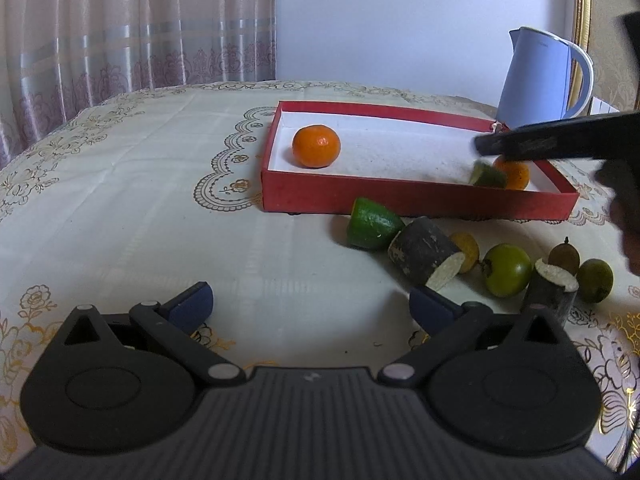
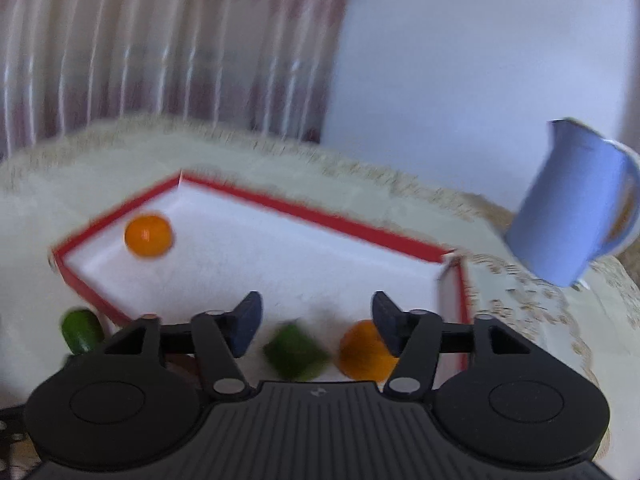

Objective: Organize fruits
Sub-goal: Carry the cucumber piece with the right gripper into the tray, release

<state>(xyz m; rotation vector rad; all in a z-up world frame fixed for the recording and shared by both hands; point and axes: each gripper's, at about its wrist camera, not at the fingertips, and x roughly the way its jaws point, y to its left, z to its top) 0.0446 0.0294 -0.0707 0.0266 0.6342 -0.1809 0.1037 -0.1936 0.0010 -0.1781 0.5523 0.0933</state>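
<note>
— since the right gripper has its fingers spread over the red tray, is that green wedge loose?
— seems so, though blurred. left gripper spread, empty. next lime half on the surface: light, firm, slick; pinch its rind.

Left tongs: jaws spread wide, nothing between the blue pads, aimed downward at a slant. Right tongs: jaws apart, pads gripping nothing, also pitched downward; view motion-blurred.

red tray (one orange), fruit beside
</note>
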